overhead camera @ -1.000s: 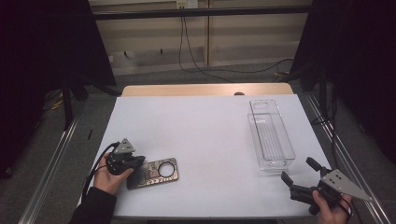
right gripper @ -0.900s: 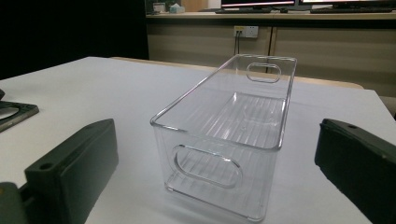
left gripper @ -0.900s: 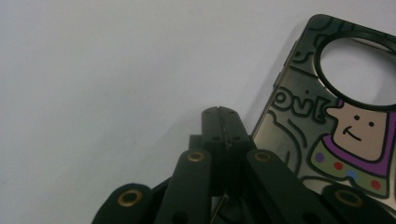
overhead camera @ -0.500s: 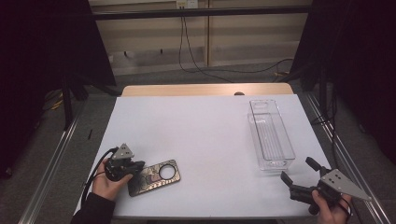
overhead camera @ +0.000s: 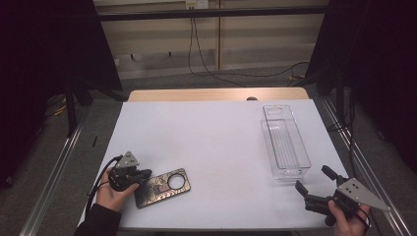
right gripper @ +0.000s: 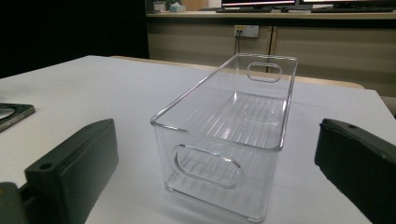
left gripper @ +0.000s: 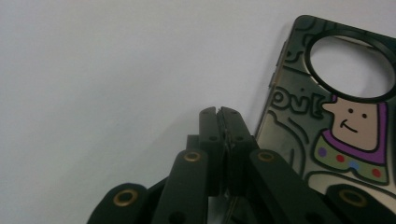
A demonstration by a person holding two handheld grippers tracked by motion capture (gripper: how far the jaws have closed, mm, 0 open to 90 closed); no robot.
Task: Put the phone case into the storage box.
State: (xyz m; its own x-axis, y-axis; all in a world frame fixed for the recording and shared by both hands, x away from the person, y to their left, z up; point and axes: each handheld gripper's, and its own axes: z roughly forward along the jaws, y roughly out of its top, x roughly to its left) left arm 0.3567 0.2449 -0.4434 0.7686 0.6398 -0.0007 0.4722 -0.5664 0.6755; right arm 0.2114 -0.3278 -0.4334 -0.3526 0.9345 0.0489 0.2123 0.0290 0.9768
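**Phone case gripped at the table's near left**

The flat bronze phone case with a round camera hole (overhead camera: 163,187) is pinched at its left end by the closed left gripper (overhead camera: 139,178); its long axis runs rightward toward the clear plastic bin (overhead camera: 285,142). The right gripper (overhead camera: 314,187) is held open (bin handle slots are seen in its view).

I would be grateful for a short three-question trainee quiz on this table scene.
1. True or false: the left gripper has its jaws shut.
2. Which thing lies beside the left gripper: A) a phone case, B) a mug, C) a book?
3. What stands in front of the open right gripper?

Key: 1 true. 2 A. 3 the clear plastic bin, empty, on the white table.
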